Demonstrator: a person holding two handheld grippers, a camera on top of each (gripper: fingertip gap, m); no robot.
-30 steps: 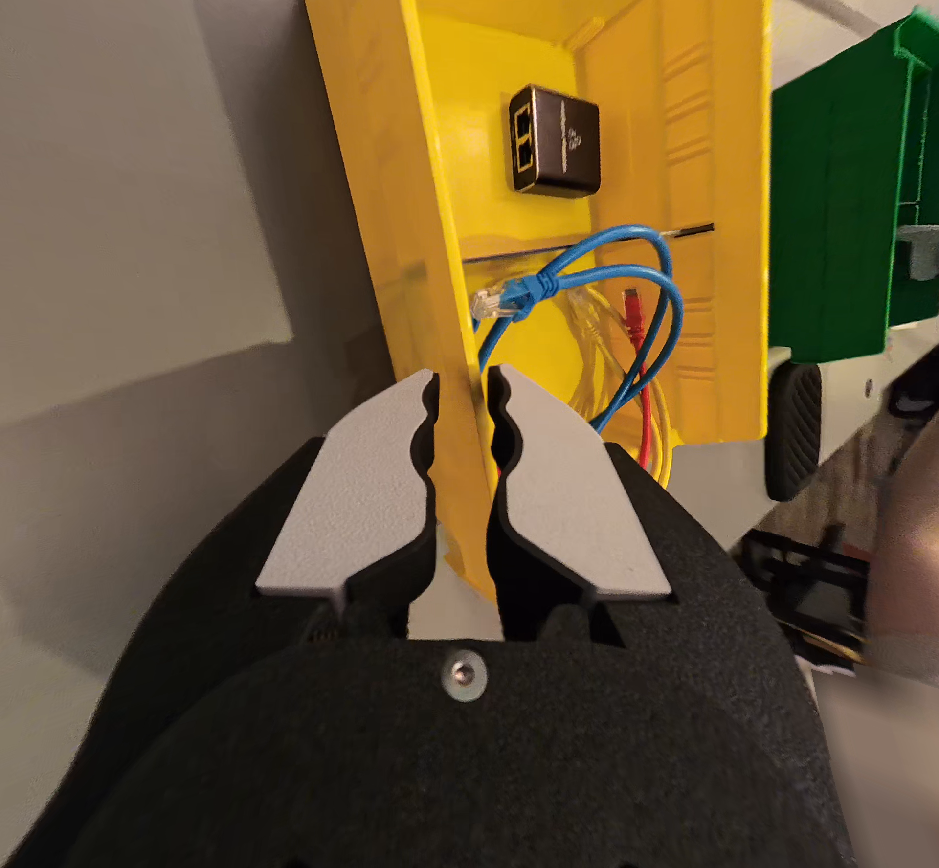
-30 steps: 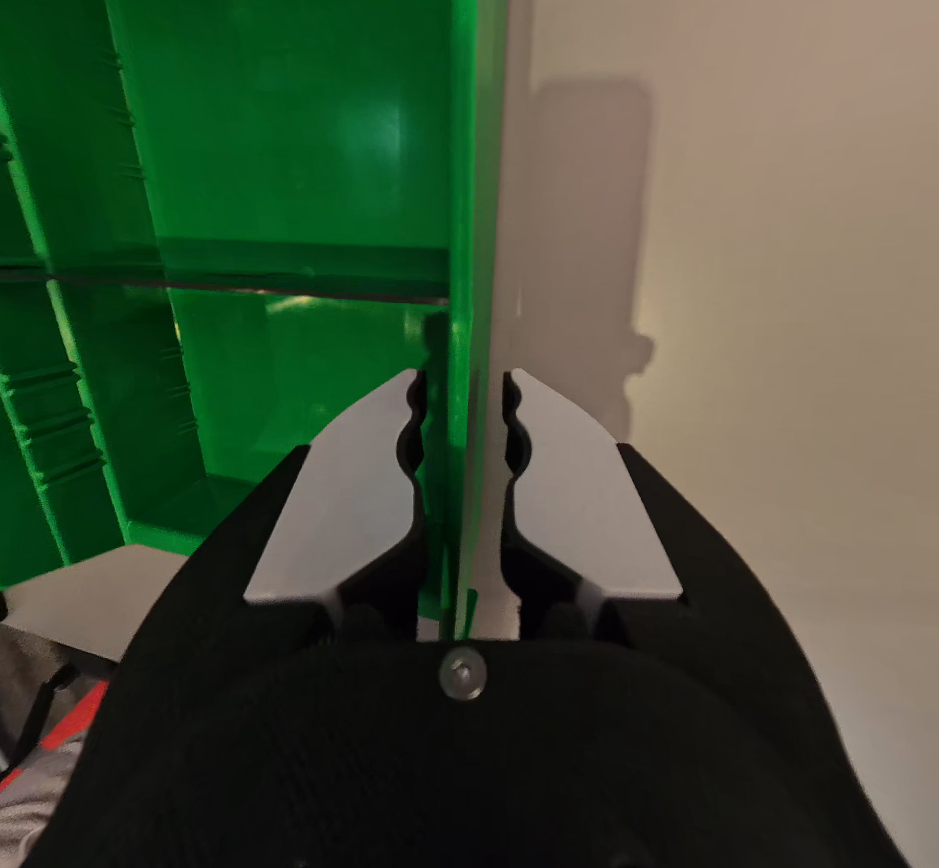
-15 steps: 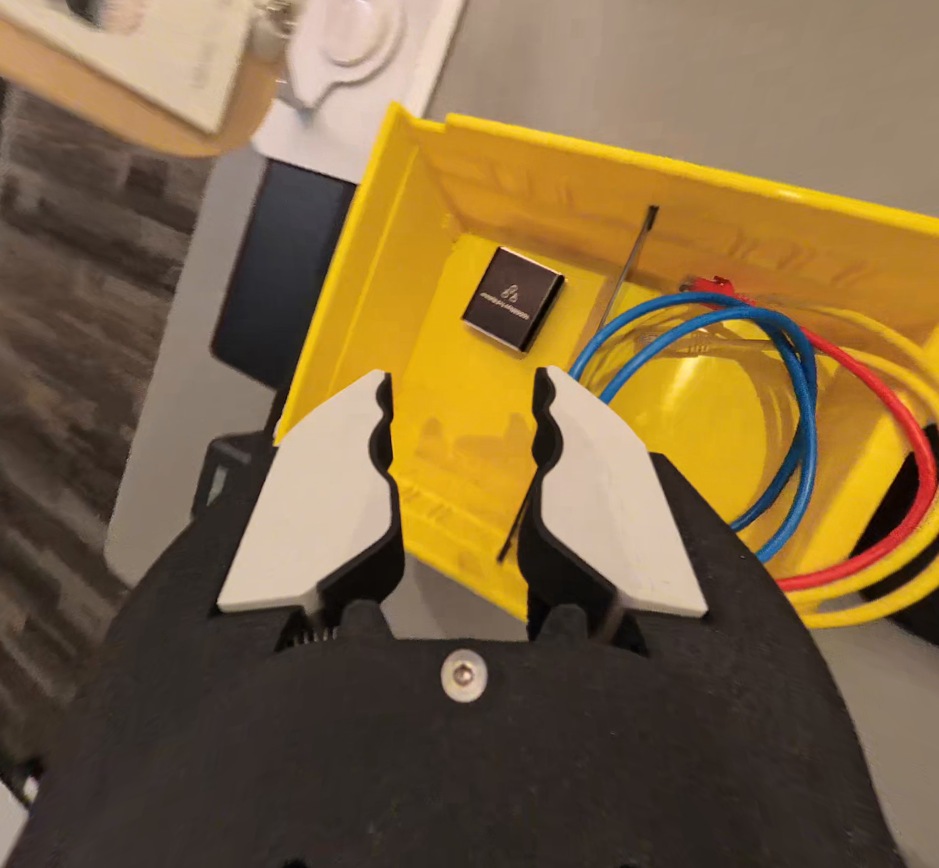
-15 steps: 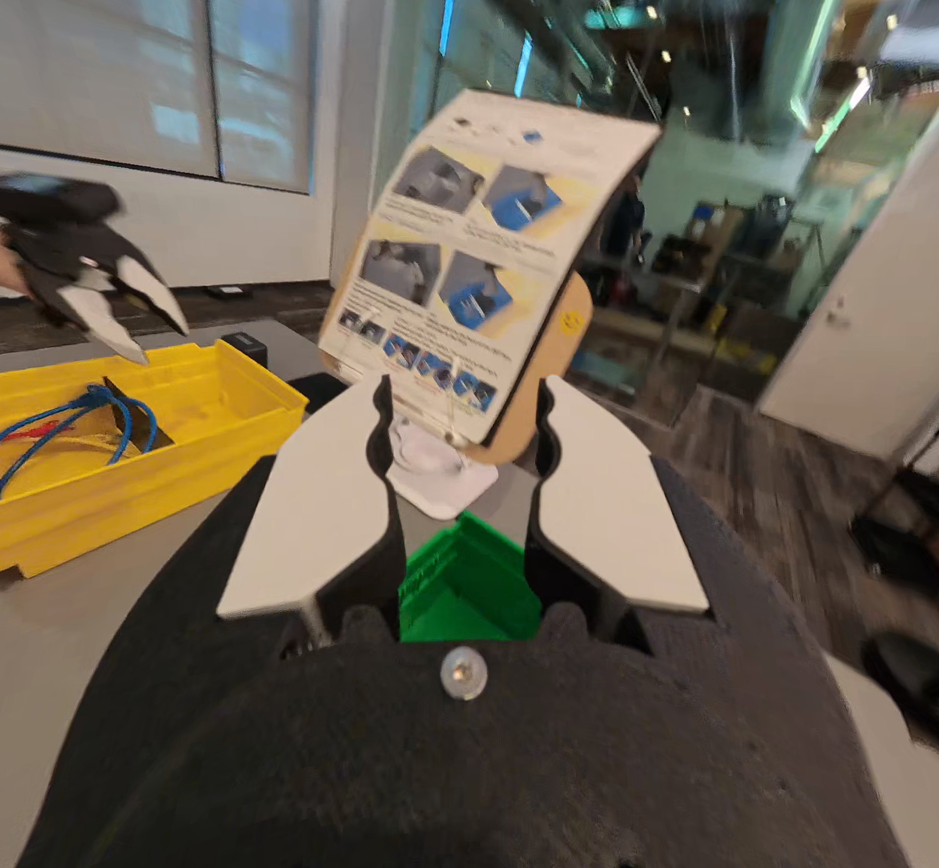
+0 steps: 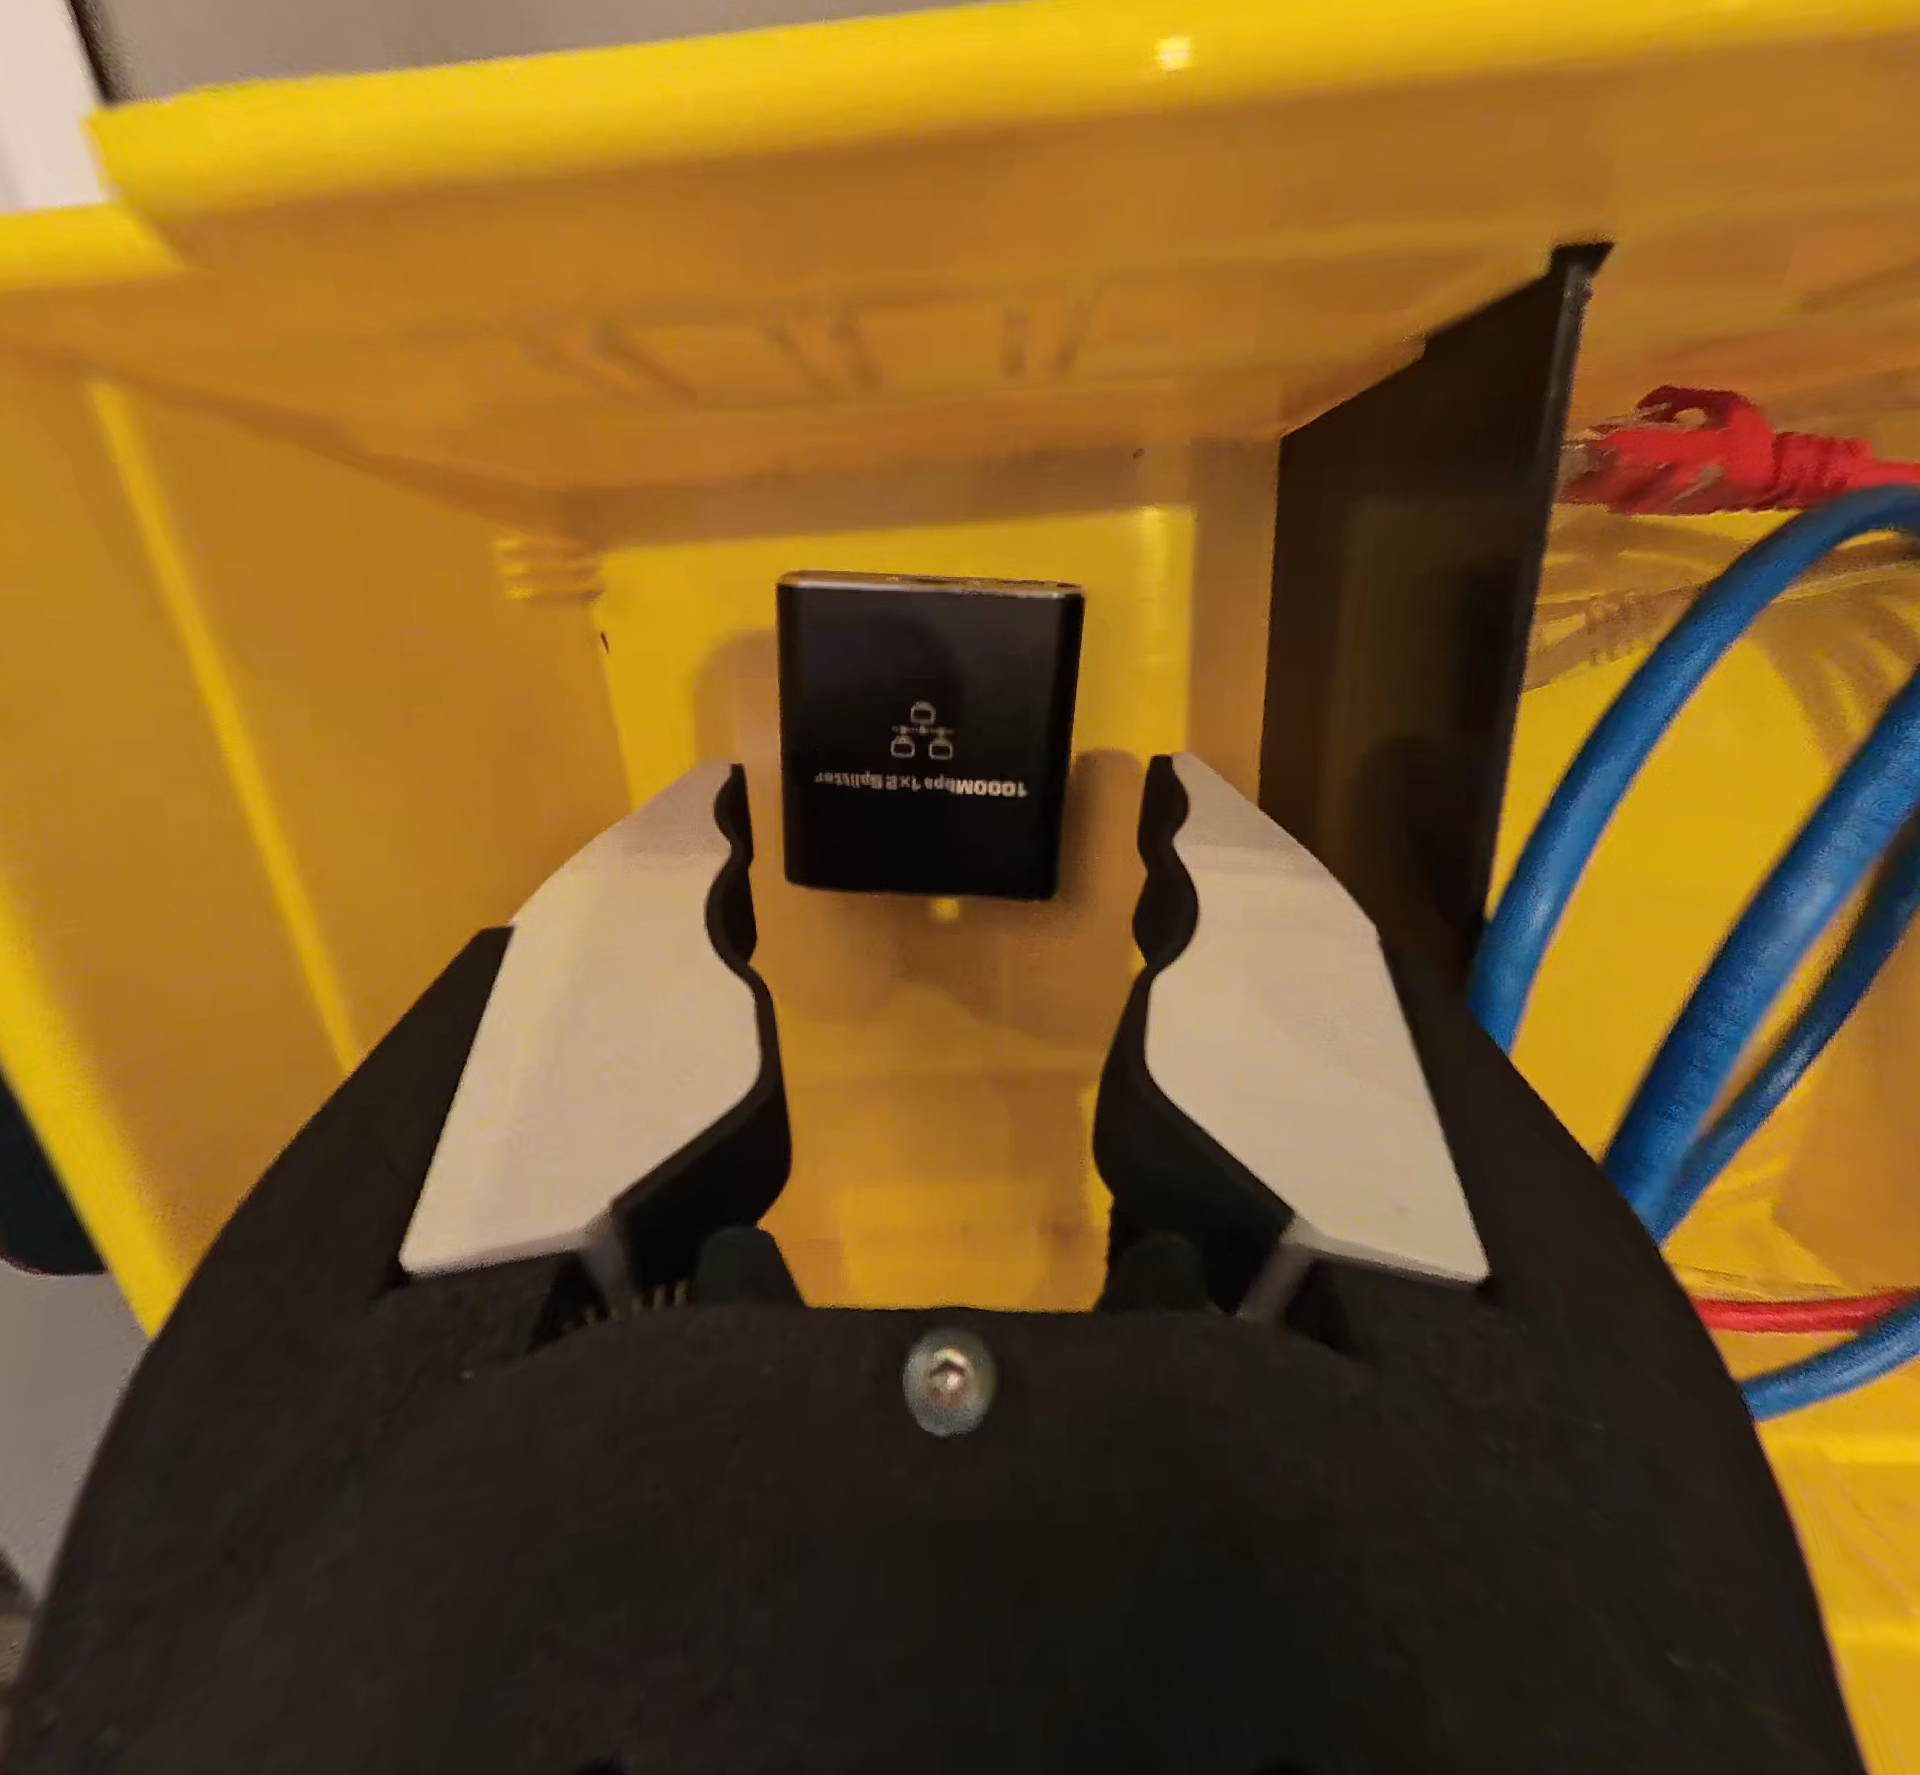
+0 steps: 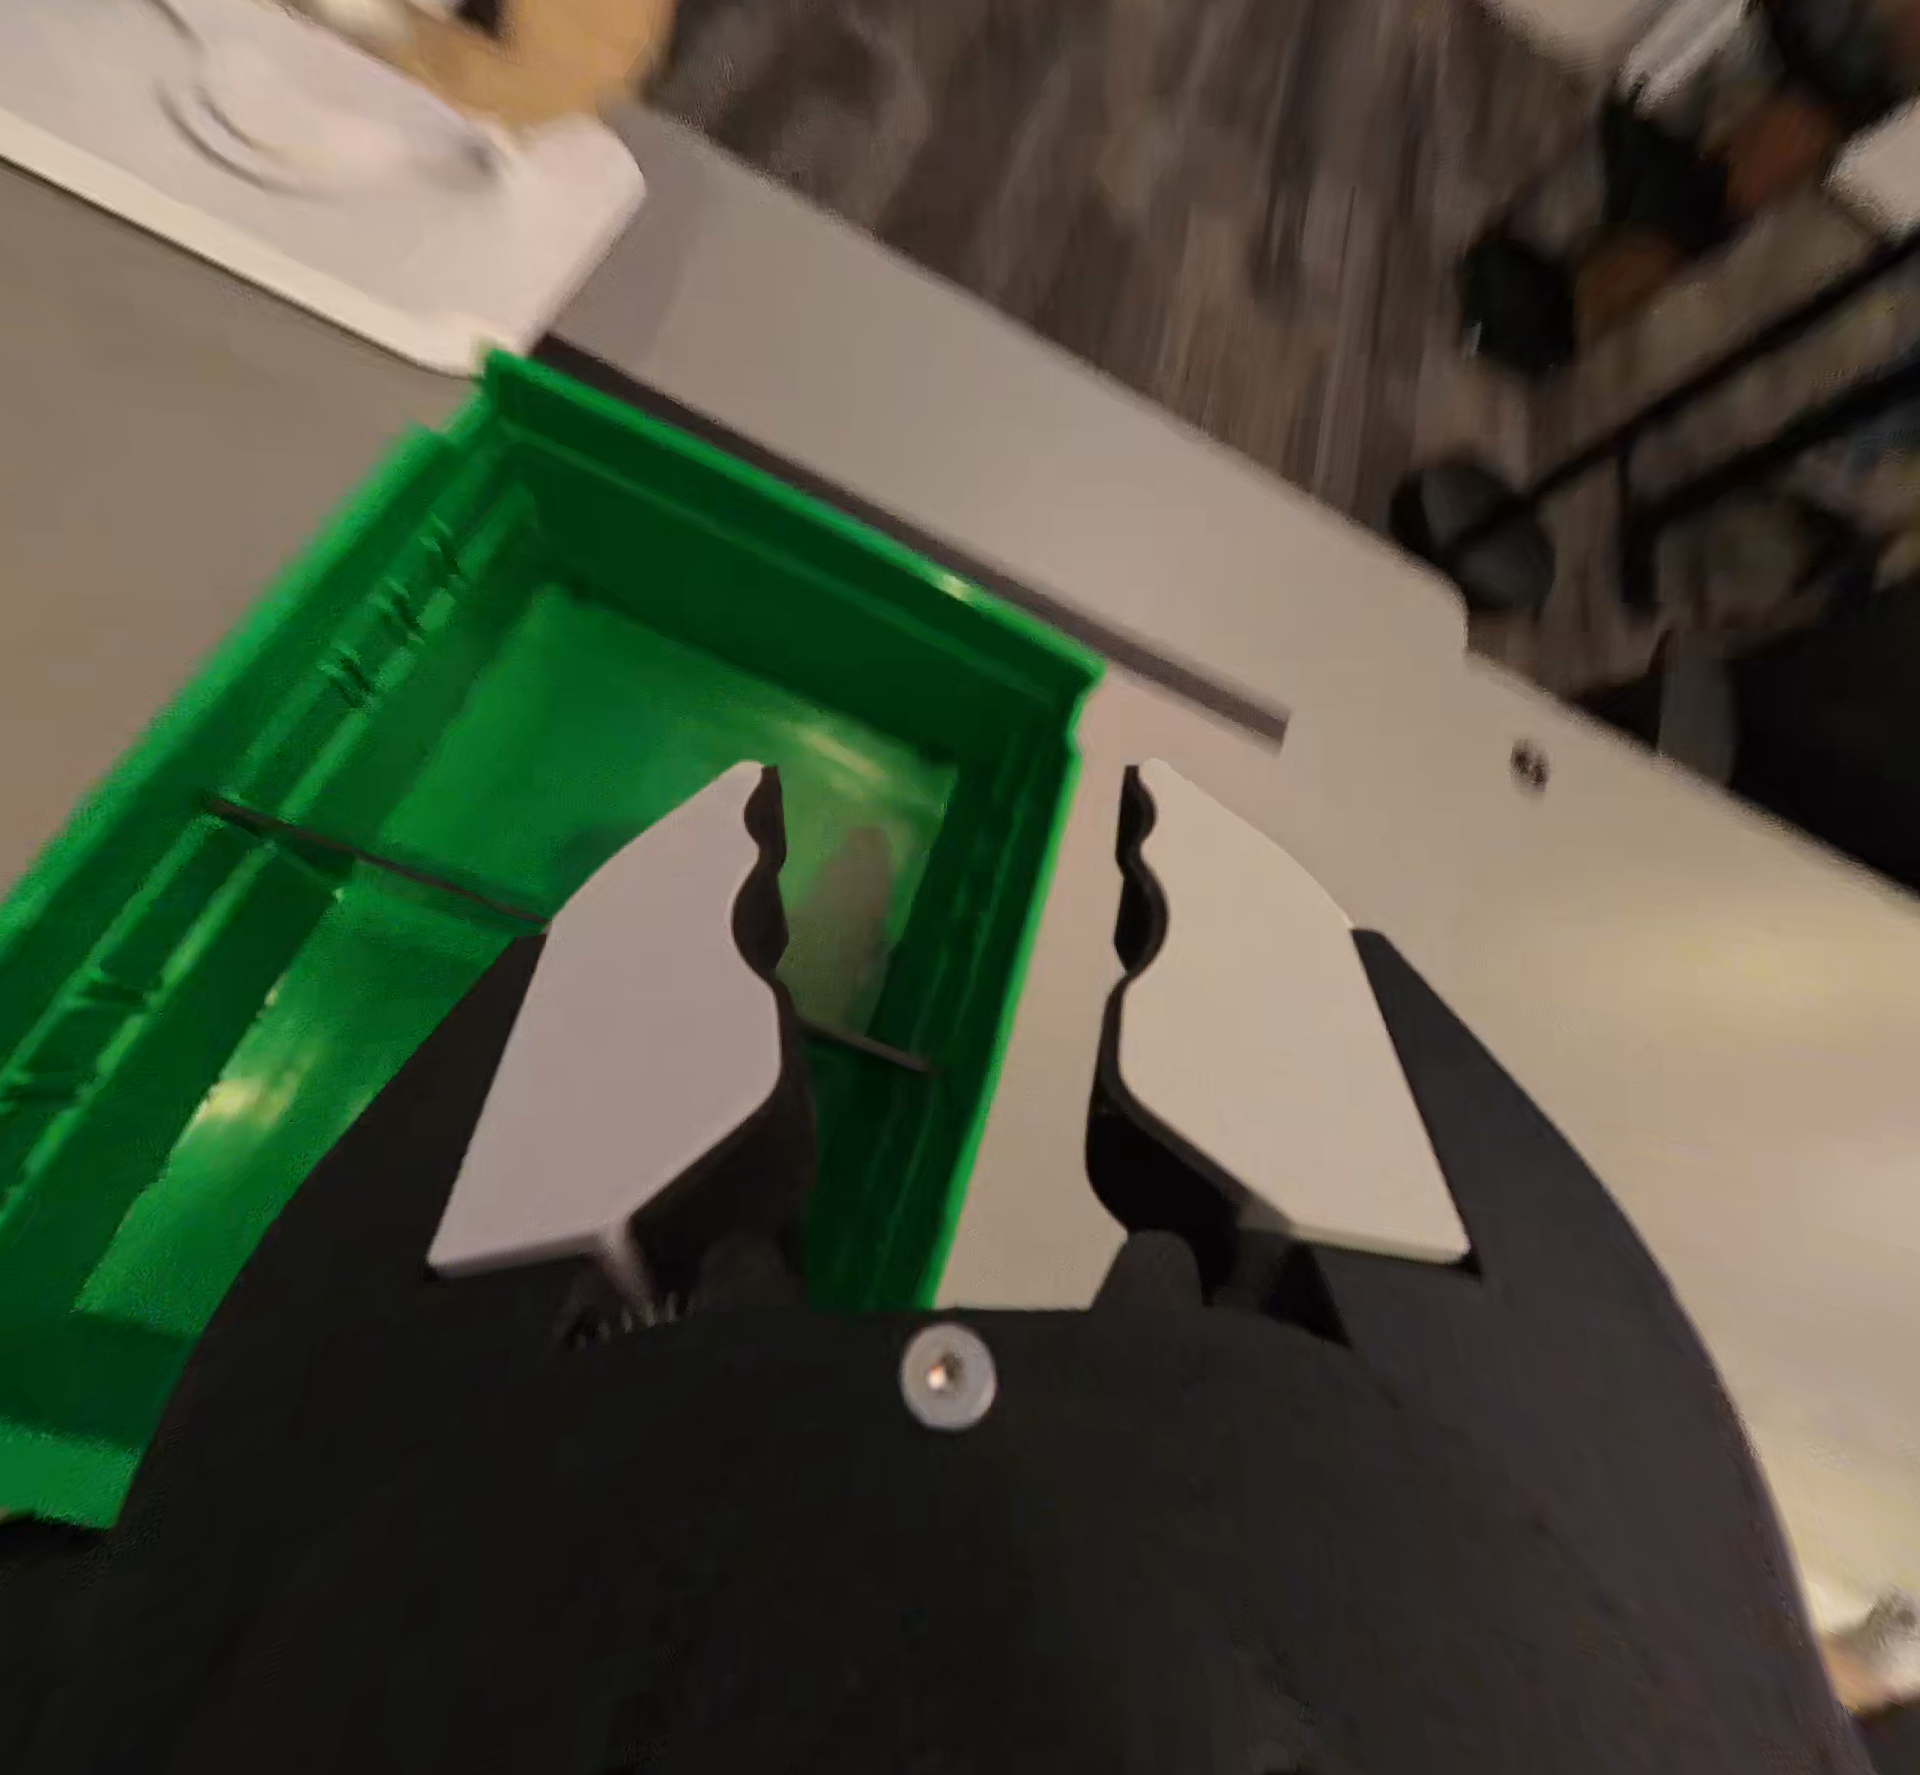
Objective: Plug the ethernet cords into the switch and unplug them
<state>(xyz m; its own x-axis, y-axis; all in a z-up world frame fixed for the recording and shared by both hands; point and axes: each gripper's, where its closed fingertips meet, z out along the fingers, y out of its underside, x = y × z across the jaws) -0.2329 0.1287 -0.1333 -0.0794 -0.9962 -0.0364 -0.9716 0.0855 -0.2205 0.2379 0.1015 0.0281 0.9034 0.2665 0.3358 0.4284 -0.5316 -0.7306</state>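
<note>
In the left wrist view a small black switch [image 5: 928, 736] lies on the floor of a yellow bin [image 5: 644, 115]. My left gripper [image 5: 943, 775] is open, its fingertips on either side of the switch's near end without touching it. A black divider [image 5: 1392, 603] stands to the right of the switch. Behind the divider lie a blue cord [image 5: 1714, 904], a red cord [image 5: 1714, 463] and a yellow cord [image 5: 1621, 624]. In the right wrist view my right gripper [image 6: 948, 775] is open and empty above the right wall of an empty green bin [image 6: 665, 603].
The green bin has a thin black divider [image 6: 364, 868] across it. Both bins sit on a grey table [image 6: 1351, 790], whose far edge runs diagonally in the right wrist view. A white stand base [image 6: 343, 198] sits beyond the green bin. Blurred floor and furniture lie past the table edge.
Both grippers let go of the bin walls they were shut on and opened. The left one swung into the yellow bin, up to the switch. The right one tilted down over the green bin.
</note>
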